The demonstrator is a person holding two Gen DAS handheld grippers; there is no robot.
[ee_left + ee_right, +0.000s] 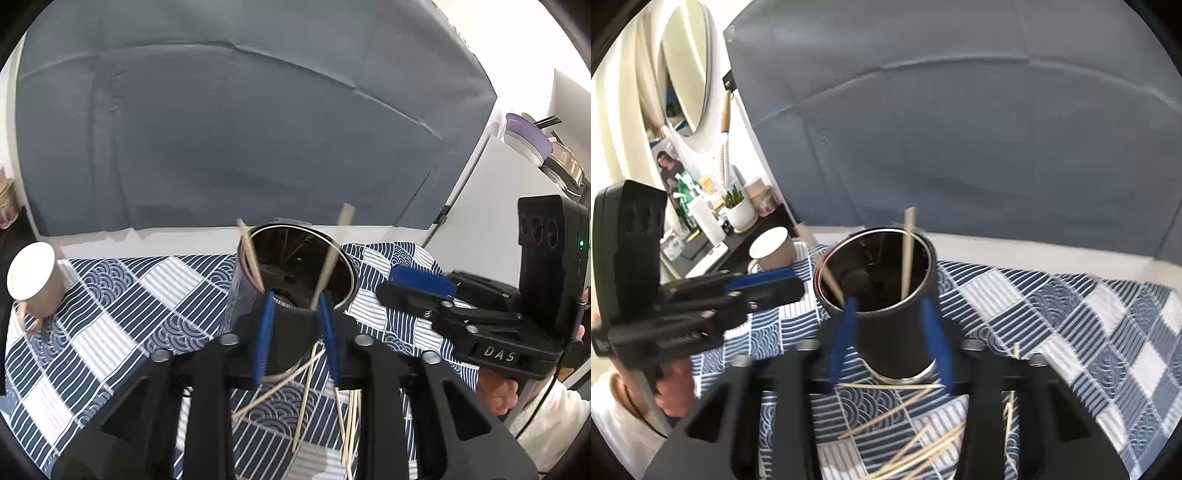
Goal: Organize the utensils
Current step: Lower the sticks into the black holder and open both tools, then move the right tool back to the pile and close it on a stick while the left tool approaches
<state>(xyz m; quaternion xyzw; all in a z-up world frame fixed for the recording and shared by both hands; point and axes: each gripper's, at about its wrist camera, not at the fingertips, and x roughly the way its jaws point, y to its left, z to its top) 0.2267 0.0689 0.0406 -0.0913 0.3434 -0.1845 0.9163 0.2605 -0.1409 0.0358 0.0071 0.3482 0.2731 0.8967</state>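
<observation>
- The black holder cup is standing upright near the middle of the tabletop, on its blue-and-white patterned cloth, and two chopsticks are already leaning inside it, one toward the rim at 9 o'clock and one toward 1 o'clock.
- The loose chopsticks are lying scattered on the cloth at 6 o'clock from the cup, crossing one another, so most of the sorting is, by my judgement, still waiting to be done.
- The right gripper is hovering over the near side of the cup with its blue pads spread apart and nothing between them but the cup's wall showing behind; it is pinching nothing.
- The left gripper is likewise pointing at the cup from the near side, its jaws standing partly apart and carrying no stick.
- A paper cup is lying tipped on its side at 9 o'clock from the holder, well apart from it.
- Next, as I am judging it, each gripper is needing to drop toward the scattered pile and pick a stick.
</observation>
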